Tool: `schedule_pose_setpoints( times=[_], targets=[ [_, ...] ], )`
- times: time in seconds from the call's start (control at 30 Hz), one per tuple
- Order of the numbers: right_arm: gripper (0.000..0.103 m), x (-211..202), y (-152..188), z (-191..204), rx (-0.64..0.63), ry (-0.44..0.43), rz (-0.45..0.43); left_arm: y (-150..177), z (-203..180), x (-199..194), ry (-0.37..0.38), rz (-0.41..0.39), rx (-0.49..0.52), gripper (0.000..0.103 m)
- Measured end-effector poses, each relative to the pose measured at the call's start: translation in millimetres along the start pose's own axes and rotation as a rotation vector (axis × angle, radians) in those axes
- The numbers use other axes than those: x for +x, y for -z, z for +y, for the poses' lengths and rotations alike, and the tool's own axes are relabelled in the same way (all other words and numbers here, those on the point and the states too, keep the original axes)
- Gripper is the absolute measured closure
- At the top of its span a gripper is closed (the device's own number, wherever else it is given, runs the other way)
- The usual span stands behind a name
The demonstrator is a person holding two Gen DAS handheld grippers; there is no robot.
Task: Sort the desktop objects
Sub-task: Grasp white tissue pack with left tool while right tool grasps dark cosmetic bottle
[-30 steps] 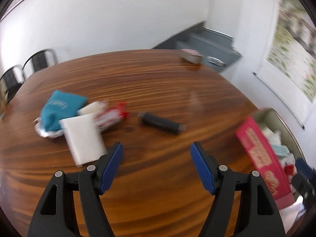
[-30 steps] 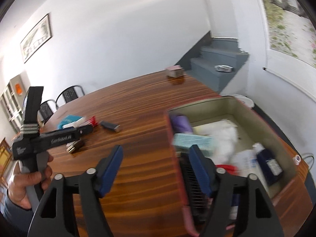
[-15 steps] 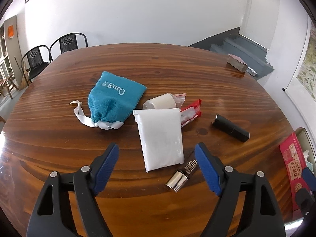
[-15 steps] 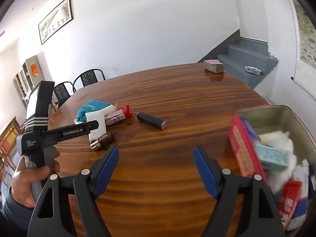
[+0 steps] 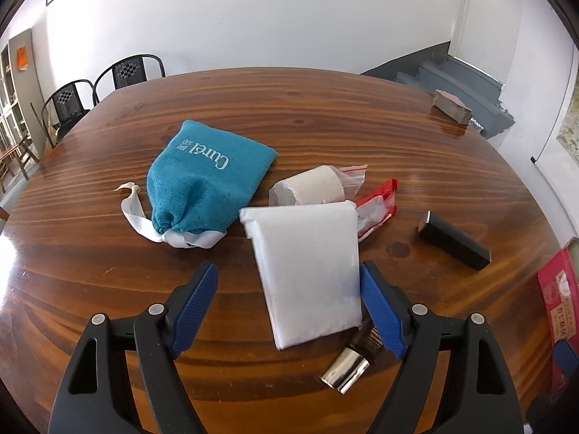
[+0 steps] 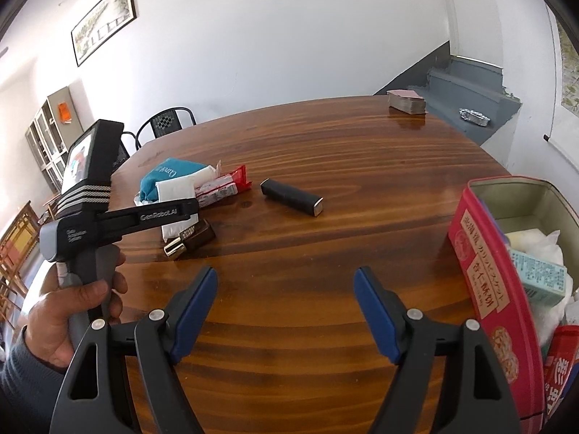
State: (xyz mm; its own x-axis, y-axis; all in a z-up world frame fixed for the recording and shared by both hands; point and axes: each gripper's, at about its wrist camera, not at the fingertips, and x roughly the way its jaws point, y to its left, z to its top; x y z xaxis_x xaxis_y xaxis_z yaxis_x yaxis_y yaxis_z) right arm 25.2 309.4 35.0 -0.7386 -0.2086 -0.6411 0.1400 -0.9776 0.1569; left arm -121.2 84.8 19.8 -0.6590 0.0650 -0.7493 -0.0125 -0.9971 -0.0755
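Two risks: the released left gripper (image 5: 289, 285), jaws just widened around the flat white plastic-wrapped packet (image 5: 307, 271), may snag the gold-capped brown tube (image 5: 356, 358) beneath or slip.

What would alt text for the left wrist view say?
An open left gripper hovers over a white packet on a round wooden table. Around it lie a teal pouch, a tape roll, a red wrapper, a black tube and a small gold-capped bottle.

"Curél" in white on teal pouch (image 5: 208, 175) at ten o'clock, "GenRobot.AI" on left gripper (image 6: 159, 214) arm, red tin (image 6: 483, 271) at three o'clock, script unreadable
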Motion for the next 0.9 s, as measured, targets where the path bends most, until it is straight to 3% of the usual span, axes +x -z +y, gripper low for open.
schedule_pose_setpoints(
  times=[0.13, 0.23, 0.27, 0.3, 0.37, 0.6, 0.9],
  targets=[
    [0.022, 4, 3, 5, -0.014, -0.006, 0.015, -1, -1, 7, -0.001, 0.011, 0.007, 0.021],
    [0.022, 6, 5, 11, -0.033, -0.025, 0.026, 1, 4, 6, 0.044, 0.01, -0.007, 0.021],
    [0.022, 6, 5, 13, -0.041, -0.031, 0.026, 0, 5, 4, 0.044, 0.001, -0.006, 0.028],
    [0.022, 7, 5, 14, -0.047, -0.037, 0.027, -1, 6, 0, 0.039, -0.014, 0.004, 0.044],
    [0.022, 8, 6, 18, -0.057, -0.061, 0.035, -2, 8, -4, 0.047, -0.016, 0.003, 0.051],
    [0.022, 24, 6, 30, -0.06, -0.114, 0.101, -7, 12, -28, 0.073, -0.076, 0.022, 0.054],
    [0.022, 74, -13, 66, -0.228, -0.166, 0.174, -23, 31, -54, 0.103, -0.128, -0.038, 0.053]
  ],
)
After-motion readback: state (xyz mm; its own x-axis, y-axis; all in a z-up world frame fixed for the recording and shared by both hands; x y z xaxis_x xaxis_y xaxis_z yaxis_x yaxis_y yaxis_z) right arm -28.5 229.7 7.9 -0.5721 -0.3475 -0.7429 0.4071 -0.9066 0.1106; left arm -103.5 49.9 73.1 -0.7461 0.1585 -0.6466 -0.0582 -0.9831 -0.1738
